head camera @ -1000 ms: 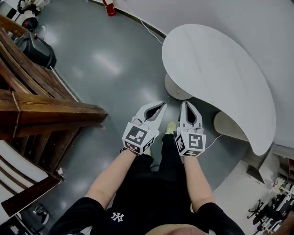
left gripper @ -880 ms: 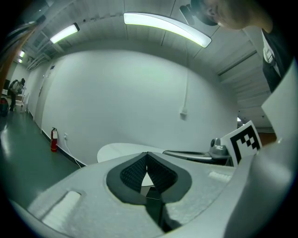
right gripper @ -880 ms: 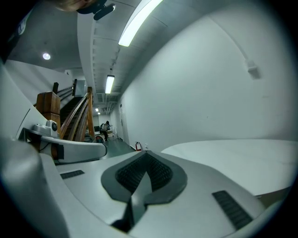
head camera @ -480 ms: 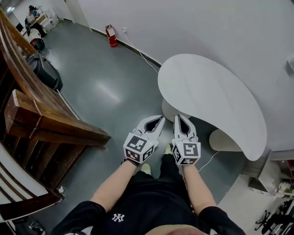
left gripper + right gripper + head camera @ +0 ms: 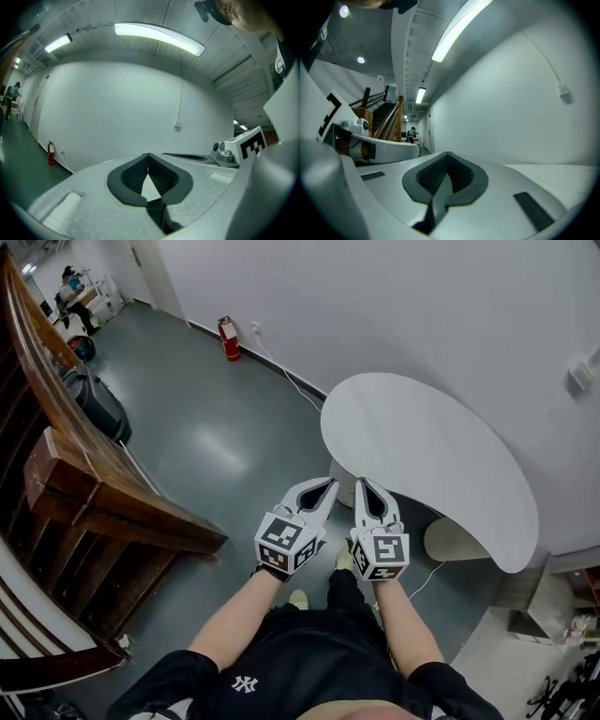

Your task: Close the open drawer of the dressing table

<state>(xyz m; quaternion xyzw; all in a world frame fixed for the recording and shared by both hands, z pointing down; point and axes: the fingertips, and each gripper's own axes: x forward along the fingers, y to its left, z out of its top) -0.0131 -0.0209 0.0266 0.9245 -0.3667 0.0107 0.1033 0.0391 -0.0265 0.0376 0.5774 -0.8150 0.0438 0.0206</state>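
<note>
your white left gripper (image 5: 328, 487) and right gripper (image 5: 362, 486) are closed, empty. the white kidney-shaped dressing table (image 5: 422, 451) sits at one o'clock; no drawer shows, so reaching blind could strike its edge.

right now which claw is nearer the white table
The right claw: in the head view its tip meets the table edge, while the left claw is over the grey floor beside it.
</note>
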